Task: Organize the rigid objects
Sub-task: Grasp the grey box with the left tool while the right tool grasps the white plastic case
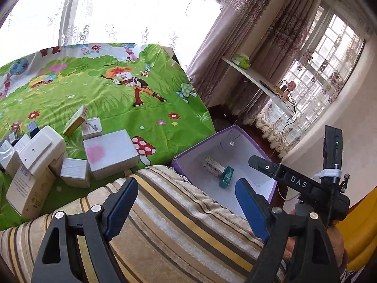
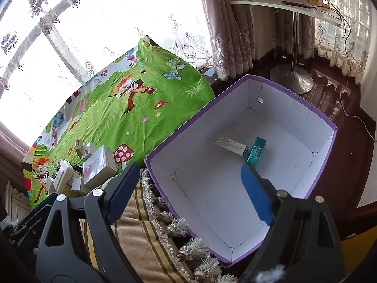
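A purple box with a white inside (image 2: 320, 115) stands on the floor beside the cloth-covered table; it also shows in the left wrist view (image 1: 195, 151). In it lie a white carton (image 2: 232, 145) and a teal carton (image 2: 256, 152). Several white and grey boxes (image 1: 110, 155) cluster on the green cartoon cloth (image 1: 132, 108), with a yellow carton (image 1: 75, 120) leaning among them. My left gripper (image 1: 186, 195) is open and empty over a striped cushion. My right gripper (image 2: 190, 179) is open and empty above the purple box's near left wall.
A striped cushion with tassels (image 2: 141, 231) lies between the table and the purple box. A white shelf on a metal stand (image 2: 292, 7) holds a green pack, a phone and cables. Curtains and windows stand behind. The other gripper's body (image 1: 306, 184) shows at the right.
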`<state>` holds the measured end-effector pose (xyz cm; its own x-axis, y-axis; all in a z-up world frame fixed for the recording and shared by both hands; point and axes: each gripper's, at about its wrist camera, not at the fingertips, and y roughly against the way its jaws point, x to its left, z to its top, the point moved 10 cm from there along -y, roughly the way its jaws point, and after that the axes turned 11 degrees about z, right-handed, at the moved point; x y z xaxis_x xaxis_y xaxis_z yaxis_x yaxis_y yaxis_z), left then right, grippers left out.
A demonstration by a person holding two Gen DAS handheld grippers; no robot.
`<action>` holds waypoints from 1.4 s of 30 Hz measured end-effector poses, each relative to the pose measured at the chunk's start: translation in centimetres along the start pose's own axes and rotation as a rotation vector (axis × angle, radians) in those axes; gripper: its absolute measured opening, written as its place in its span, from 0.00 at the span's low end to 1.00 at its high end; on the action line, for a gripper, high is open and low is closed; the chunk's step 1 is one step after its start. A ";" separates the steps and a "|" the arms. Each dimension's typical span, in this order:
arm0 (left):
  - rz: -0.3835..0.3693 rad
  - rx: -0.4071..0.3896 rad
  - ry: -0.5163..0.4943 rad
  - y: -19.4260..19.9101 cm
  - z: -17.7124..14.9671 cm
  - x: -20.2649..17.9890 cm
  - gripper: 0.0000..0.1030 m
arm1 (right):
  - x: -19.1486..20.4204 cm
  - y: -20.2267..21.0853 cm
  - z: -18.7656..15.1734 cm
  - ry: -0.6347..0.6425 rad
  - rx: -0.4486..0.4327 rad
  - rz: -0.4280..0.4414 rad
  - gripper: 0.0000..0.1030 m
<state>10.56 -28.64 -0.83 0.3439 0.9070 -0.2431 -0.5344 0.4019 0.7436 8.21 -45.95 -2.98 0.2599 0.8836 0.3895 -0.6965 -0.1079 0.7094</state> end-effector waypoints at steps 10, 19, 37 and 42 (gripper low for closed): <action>0.217 -0.120 0.058 3.3 2.0 8.7 0.83 | 3.2 0.4 0.0 0.126 -0.014 0.059 0.87; 0.345 -0.117 0.117 5.0 2.3 17.8 0.83 | 8.0 -0.8 -0.8 0.312 0.041 0.107 0.87; 0.434 0.005 -0.090 1.2 1.4 25.6 0.77 | 21.7 -7.2 -4.6 0.721 0.243 0.296 0.92; 0.443 0.035 -0.099 -0.1 1.3 26.7 0.76 | 25.7 -9.9 -6.0 0.809 0.307 0.348 0.95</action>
<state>20.78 -4.61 -6.61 0.1615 0.9734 0.1624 -0.6207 -0.0278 0.7836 17.80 -19.49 -3.56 -0.5559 0.8151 0.1632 -0.4100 -0.4396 0.7992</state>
